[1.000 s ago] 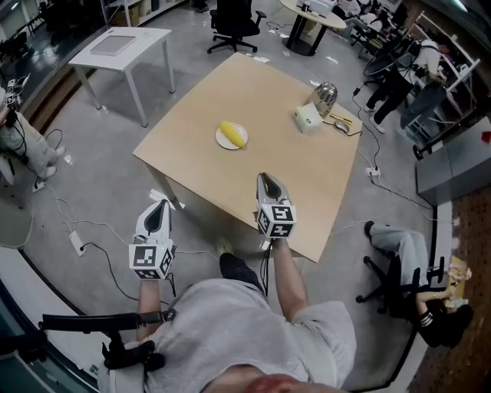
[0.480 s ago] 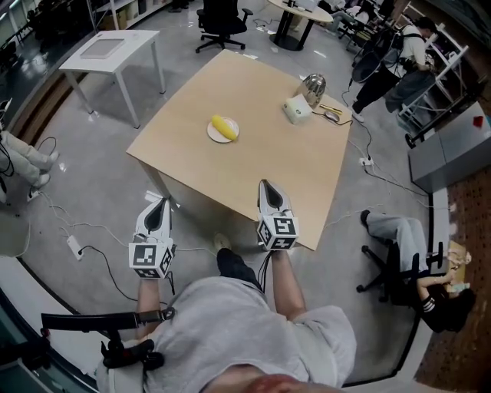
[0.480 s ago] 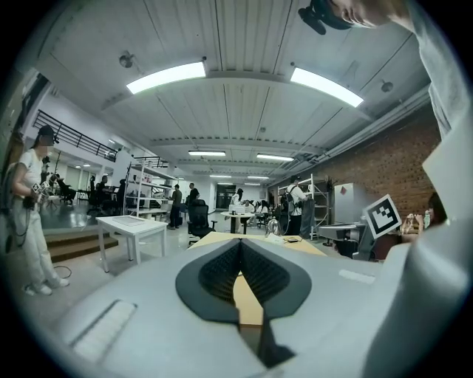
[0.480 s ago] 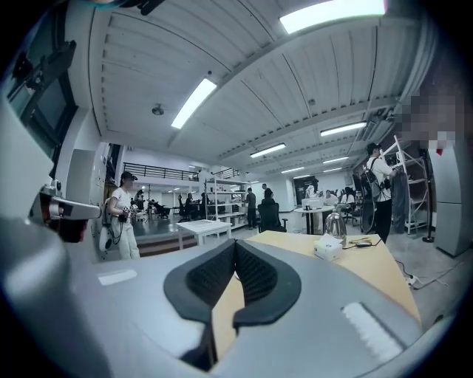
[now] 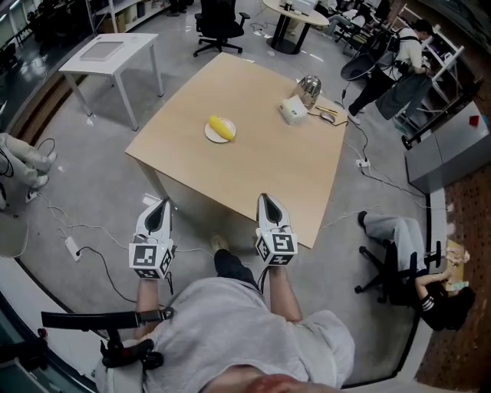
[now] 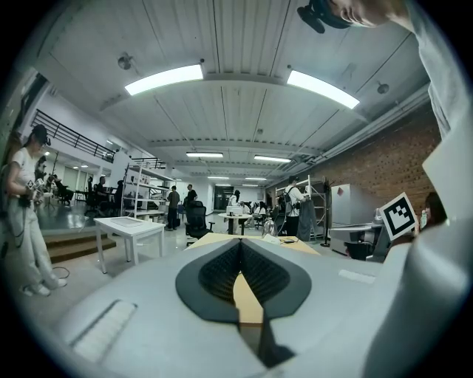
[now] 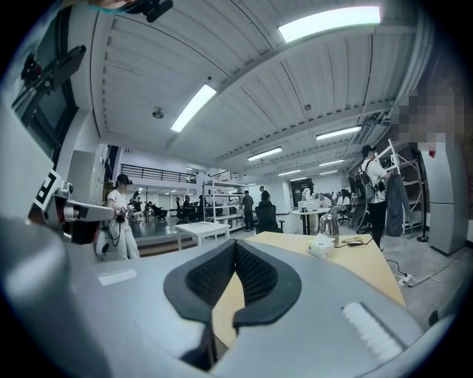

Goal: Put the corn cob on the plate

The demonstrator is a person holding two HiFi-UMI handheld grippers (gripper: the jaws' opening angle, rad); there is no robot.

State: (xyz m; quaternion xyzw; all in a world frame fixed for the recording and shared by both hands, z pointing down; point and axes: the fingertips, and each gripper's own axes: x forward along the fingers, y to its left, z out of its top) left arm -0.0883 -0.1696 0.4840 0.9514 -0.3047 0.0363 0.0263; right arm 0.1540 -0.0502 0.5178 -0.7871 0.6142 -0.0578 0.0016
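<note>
A yellow corn cob (image 5: pixel 222 127) lies on a small white plate (image 5: pixel 209 136) near the middle of the tan table (image 5: pixel 253 169). Both grippers are held low and level in front of the person, short of the table's near edge and far from the plate. My left gripper (image 5: pixel 160 203) is shut and empty, and in the left gripper view its tips (image 6: pixel 240 242) meet. My right gripper (image 5: pixel 265 198) is shut too, with nothing between its pads (image 7: pixel 235 244). Neither gripper view shows the corn.
A white box (image 5: pixel 292 111), a metal kettle (image 5: pixel 310 86) and some cables (image 5: pixel 331 115) sit at the table's far right corner. A small white table (image 5: pixel 107 50) stands to the left and an office chair (image 5: pixel 217 19) behind. People stand at the back right, and floor cables run at the left.
My right gripper has drawn back from over the table's near edge toward the person. The left gripper has hardly shifted. The corn stays on the plate.
</note>
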